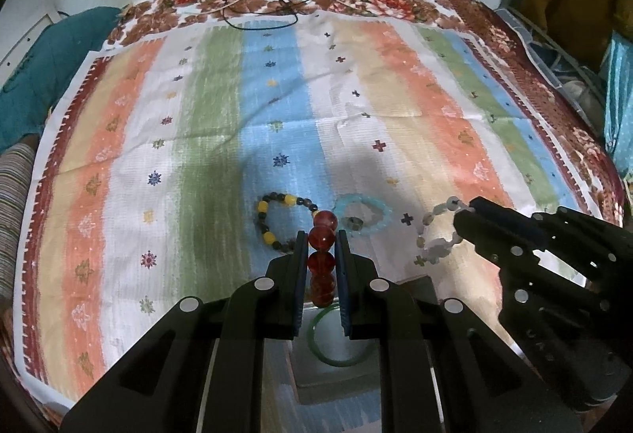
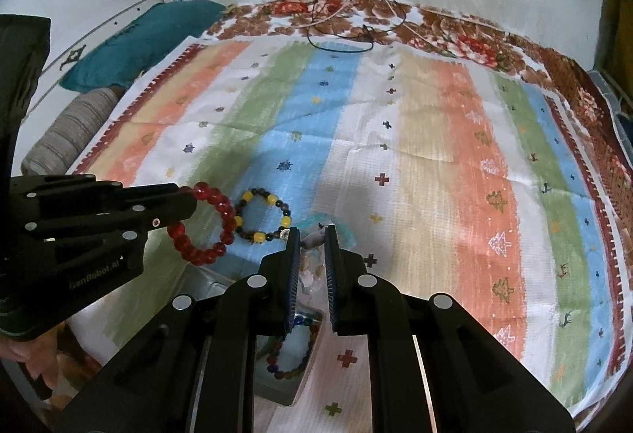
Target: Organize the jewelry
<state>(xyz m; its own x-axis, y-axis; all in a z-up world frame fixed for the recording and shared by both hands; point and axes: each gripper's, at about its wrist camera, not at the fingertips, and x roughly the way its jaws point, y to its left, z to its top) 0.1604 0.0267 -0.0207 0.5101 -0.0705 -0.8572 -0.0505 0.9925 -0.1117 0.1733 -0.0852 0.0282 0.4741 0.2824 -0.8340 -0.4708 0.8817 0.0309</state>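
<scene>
Gripping a red bead bracelet (image 1: 322,259) in the left tongs (image 1: 321,247) and a pale bead bracelet (image 1: 435,235) in the right tongs (image 2: 312,241), both clamped shut, the person holds each above the striped cloth (image 1: 198,116), near the yellow-and-dark bracelet (image 1: 277,219), apparently to sort them into trays below.

I see two bracelets (image 1: 277,219) (image 1: 364,213) side by side on the cloth (image 1: 395,96), a tray (image 2: 292,354) nearer me.

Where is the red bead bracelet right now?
The red bead bracelet hangs pinched in the left gripper, at the left of the right wrist view, just left of the yellow-and-dark bracelet lying on the striped cloth.
</scene>
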